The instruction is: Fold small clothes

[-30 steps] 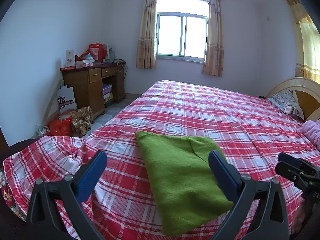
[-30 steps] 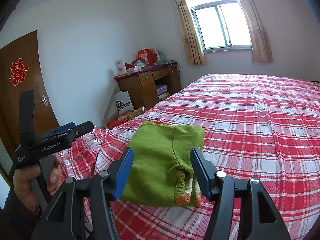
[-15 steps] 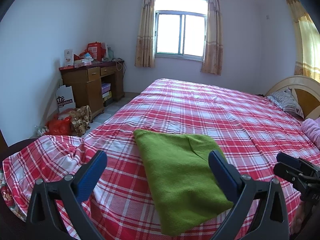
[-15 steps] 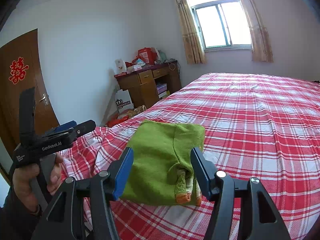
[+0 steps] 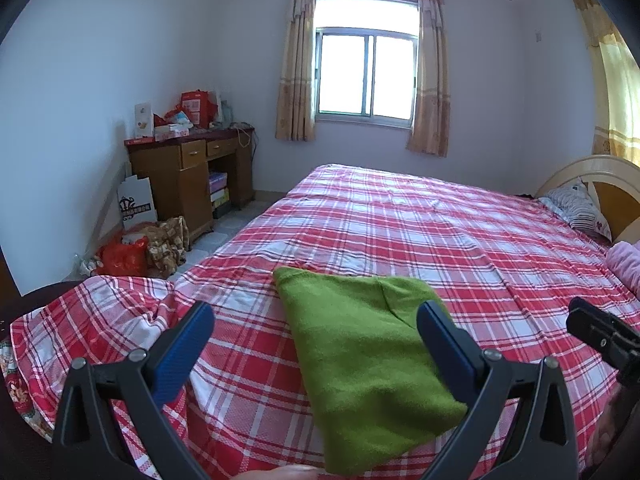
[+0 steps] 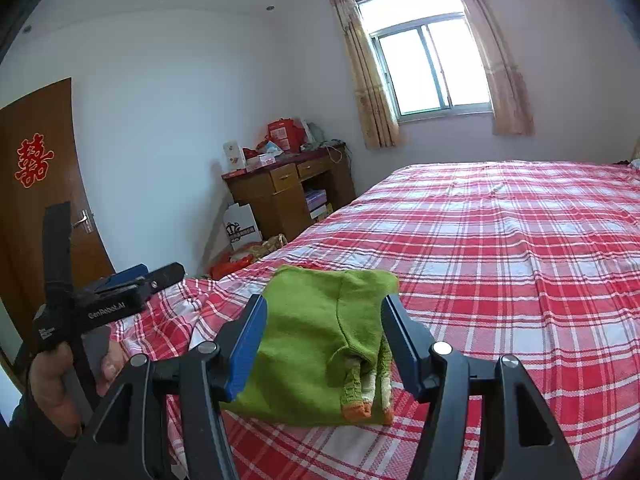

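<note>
Green garment (image 5: 360,344) lay folded on near part of red plaid bed (image 5: 460,240). We held left gripper (image 5: 316,344) and right gripper (image 6: 324,344) above it, fingers (image 6: 246,344) spread apart, gripping nothing.

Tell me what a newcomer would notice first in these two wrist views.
The eye lands on the folded green garment lying near the close edge of the big red-plaid bed, its orange-trimmed cuff showing in the right wrist view. Next come the blue-padded left gripper and right gripper, both open and holding nothing. Behind, a bright curtained window and a cluttered wooden desk stand along the far walls.
</note>
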`<state>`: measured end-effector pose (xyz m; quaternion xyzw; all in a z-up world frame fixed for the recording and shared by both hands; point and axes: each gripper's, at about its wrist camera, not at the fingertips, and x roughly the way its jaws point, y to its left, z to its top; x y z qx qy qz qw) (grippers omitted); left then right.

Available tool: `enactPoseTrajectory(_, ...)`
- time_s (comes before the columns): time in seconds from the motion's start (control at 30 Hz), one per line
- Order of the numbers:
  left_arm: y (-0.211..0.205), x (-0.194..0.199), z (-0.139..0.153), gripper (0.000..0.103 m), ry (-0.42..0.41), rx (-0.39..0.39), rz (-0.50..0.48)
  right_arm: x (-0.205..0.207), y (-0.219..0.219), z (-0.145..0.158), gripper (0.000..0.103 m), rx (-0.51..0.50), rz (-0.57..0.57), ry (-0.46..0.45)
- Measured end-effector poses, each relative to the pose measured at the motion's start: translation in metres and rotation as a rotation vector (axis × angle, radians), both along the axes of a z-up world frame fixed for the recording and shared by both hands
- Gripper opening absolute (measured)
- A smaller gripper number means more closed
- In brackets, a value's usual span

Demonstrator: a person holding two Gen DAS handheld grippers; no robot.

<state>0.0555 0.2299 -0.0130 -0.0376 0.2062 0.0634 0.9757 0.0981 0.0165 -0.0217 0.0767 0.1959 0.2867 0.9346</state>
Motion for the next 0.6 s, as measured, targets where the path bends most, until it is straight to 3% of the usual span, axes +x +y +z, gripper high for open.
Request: enactPoseTrajectory(0.6, -0.003, 0.002, -0.004, 0.103, -0.004, 0.010, -0.014, 0.002, 0.004, -0.018, 0.061, -0.038, 0.019, 0.052)
